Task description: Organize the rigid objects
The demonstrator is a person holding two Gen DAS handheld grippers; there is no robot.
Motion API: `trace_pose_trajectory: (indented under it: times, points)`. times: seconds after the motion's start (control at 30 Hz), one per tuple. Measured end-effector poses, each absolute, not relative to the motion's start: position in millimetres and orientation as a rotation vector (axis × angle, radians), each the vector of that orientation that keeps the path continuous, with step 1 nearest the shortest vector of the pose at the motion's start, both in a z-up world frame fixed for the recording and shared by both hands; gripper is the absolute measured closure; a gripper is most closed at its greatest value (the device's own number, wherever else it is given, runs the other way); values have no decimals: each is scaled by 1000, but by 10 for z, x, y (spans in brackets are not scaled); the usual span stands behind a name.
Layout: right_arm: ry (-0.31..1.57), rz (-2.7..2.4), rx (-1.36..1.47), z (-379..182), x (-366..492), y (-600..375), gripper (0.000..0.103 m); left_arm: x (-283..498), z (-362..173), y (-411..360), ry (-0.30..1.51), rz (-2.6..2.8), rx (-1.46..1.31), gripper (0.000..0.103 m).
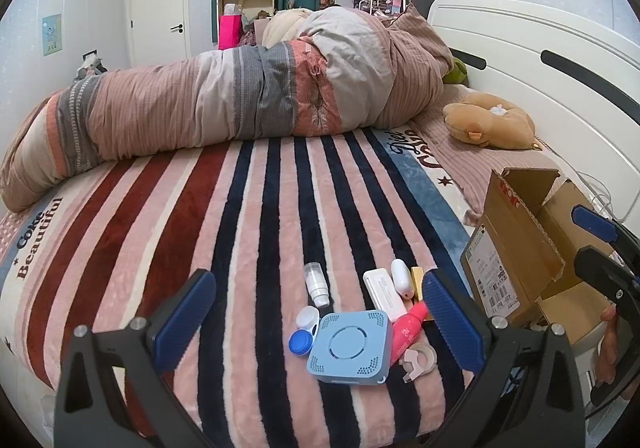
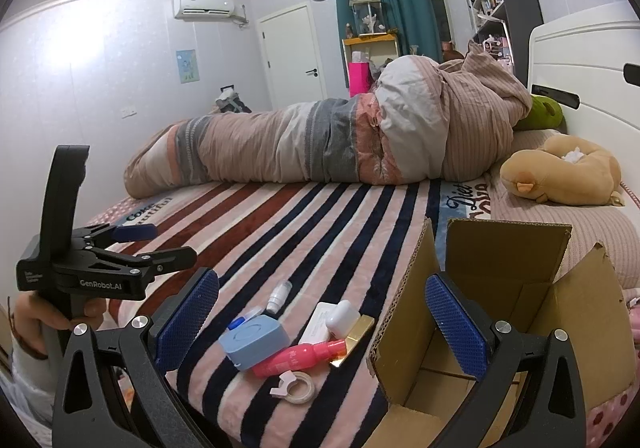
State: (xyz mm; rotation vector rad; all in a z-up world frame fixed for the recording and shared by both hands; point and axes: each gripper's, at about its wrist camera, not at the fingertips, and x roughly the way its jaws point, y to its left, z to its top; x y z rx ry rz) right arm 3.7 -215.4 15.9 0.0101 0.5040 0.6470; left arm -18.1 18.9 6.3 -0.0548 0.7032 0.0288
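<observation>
Several small items lie on the striped blanket (image 1: 240,232): a light blue square box (image 1: 350,348) (image 2: 254,340), a pink bottle (image 1: 408,326) (image 2: 300,358), a tape dispenser (image 1: 420,360) (image 2: 296,388), a white case (image 1: 386,294) (image 2: 316,326), a white earbud case (image 1: 402,278) (image 2: 342,316), a gold item (image 2: 358,332), a clear bottle (image 1: 316,284) (image 2: 279,295) and a blue-white lens case (image 1: 305,332). An open cardboard box (image 1: 516,248) (image 2: 500,312) stands to their right. My left gripper (image 1: 318,318) is open just before the items. My right gripper (image 2: 322,322) is open, its right finger over the box.
A rolled quilt (image 1: 240,96) lies across the bed behind. A brown plush toy (image 1: 490,120) rests near the white headboard (image 1: 532,60). The other gripper shows at each view's edge, the right one (image 1: 600,248) and the left one (image 2: 136,248).
</observation>
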Motion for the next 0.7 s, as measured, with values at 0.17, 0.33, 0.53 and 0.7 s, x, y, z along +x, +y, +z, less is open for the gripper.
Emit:
trace_pose_trajectory:
  times: [0.17,0.33,0.53,0.7]
  points:
    - [500,643,10,168,20,-2155,0,-176,63,188,703,30,-54,0]
    - [502,639,6,168,18,-2145,0,-174,62,191,704,31,-54,1]
    - [501,641,8,168,19,-2152,0,-175,61,189,703,30,-55,0]
    - [498,639,2,171,12,-2151,0,-206,65,193,700,24,-59,1]
